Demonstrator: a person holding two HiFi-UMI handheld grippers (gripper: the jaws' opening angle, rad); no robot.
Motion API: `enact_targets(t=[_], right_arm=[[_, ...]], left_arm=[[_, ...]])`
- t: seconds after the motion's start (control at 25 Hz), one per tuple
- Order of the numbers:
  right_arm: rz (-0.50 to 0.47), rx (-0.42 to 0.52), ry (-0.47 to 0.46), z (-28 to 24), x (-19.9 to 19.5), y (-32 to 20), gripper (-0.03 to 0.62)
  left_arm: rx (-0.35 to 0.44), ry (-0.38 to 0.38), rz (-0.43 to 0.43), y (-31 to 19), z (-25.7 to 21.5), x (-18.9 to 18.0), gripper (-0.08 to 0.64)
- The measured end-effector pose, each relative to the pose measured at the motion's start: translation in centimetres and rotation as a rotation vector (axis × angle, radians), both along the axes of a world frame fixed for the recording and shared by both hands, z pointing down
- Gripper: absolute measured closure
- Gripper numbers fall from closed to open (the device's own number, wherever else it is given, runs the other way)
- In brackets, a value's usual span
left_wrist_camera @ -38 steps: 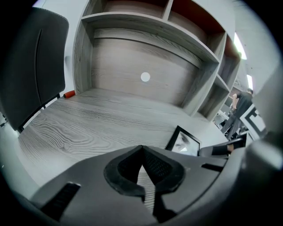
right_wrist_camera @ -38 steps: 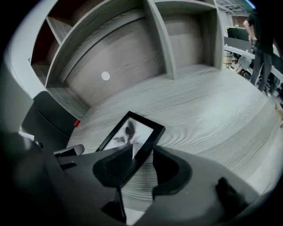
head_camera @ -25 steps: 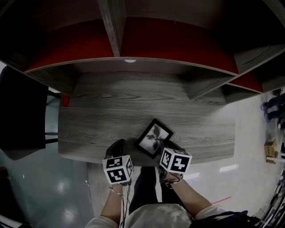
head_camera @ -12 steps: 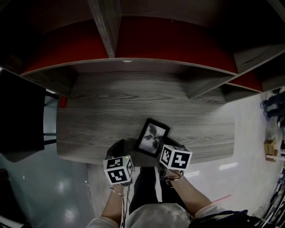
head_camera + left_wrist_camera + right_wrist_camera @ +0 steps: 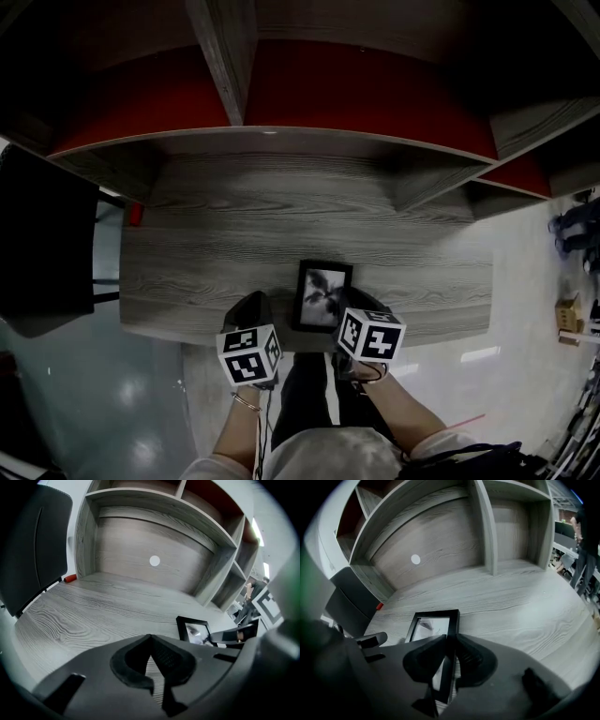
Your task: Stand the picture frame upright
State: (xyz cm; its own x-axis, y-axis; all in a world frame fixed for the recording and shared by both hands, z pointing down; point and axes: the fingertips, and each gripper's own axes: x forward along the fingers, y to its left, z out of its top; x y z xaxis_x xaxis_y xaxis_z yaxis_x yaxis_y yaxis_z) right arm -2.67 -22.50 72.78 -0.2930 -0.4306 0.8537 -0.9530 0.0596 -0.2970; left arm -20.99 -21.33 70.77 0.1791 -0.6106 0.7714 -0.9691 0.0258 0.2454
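The right gripper had its fingers closing on the right edge of the black rectangular picture frame, I'd guess to tip it up. It looked flat, print facing up, near the grey wood-grain table's near edge. The left gripper hovered left of it, fingers together, empty.

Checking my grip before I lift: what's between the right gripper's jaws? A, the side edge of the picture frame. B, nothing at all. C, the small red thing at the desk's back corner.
A: in the right gripper view, the black side edge of the picture frame runs between the jaws of the right gripper, which are closing on it.
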Motion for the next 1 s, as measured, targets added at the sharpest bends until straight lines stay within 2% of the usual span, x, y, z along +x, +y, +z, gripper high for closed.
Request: enact_targets(t=[0.6, 1.0], right_arm=[[-0.030, 0.149, -0.013, -5.3, 1.9, -2.2, 0.511], [-0.058, 0.260, -0.034, -10.0, 3.4, -3.8, 0.510]], left_arm=[[0.046, 0.010, -0.011, -0.6, -3.0, 2.4, 0.555], [0.125, -0.010, -0.031, -1.3, -7.2, 3.6, 0.555]])
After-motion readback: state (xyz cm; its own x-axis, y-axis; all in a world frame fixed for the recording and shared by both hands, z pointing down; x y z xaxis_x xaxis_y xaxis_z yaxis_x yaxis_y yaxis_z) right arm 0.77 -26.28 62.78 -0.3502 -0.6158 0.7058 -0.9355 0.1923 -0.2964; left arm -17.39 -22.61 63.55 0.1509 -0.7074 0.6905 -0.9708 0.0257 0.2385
